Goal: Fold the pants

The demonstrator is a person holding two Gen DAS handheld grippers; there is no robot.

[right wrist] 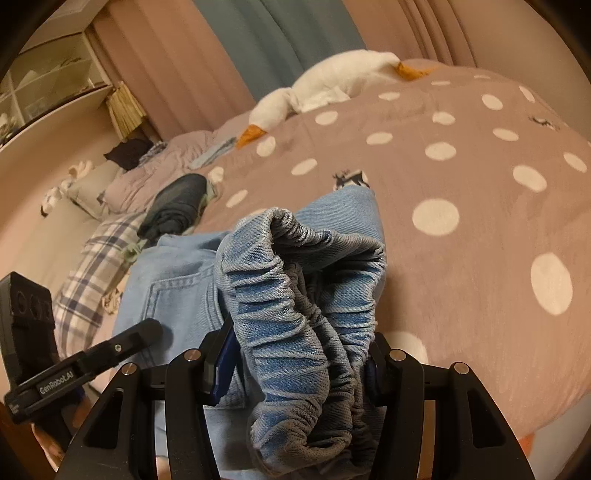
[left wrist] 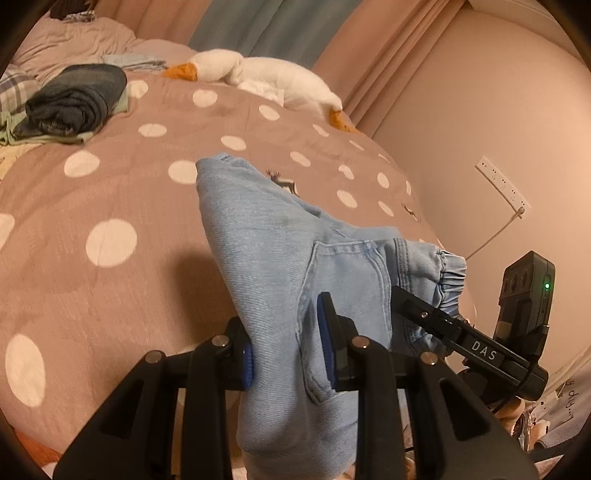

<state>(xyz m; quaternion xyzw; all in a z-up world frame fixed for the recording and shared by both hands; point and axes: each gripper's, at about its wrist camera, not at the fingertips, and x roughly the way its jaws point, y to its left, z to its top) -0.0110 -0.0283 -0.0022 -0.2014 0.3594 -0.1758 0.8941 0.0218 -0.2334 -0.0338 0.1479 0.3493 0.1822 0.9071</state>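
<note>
While the pale blue denim pants [left wrist: 266, 236] hang lifted between the two grippers above the bed, the step in hand looks like the carry of a gathered end, probably the first fold or a shake-out before it. The left gripper [left wrist: 288, 354] has its fingers [left wrist: 327, 343] narrowed onto a flat fold of cloth near a stitched pocket seam. The right gripper [right wrist: 295, 369] holds the bunched elastic waistband [right wrist: 295, 302], its fingers set wider because the ruched band is thick.

Next, I judge, both ends must be brought level and laid down over the far part of the pants, which trails onto the bedspread [left wrist: 110, 184], so that the edges meet squarely; the slack between the grippers would need pulling taut first.

Twill ribs show clearly in the denim, which is soft and limp, with darker blue inside the puckered waistband. Beneath lies a dusty pink bedspread, fuzzy, with white dots and small deer prints. Farther off sit a folded pile of dark clothes [left wrist: 74, 99] and a white plush goose [left wrist: 266, 77] with an orange beak, near the curtains [left wrist: 266, 26].
</note>
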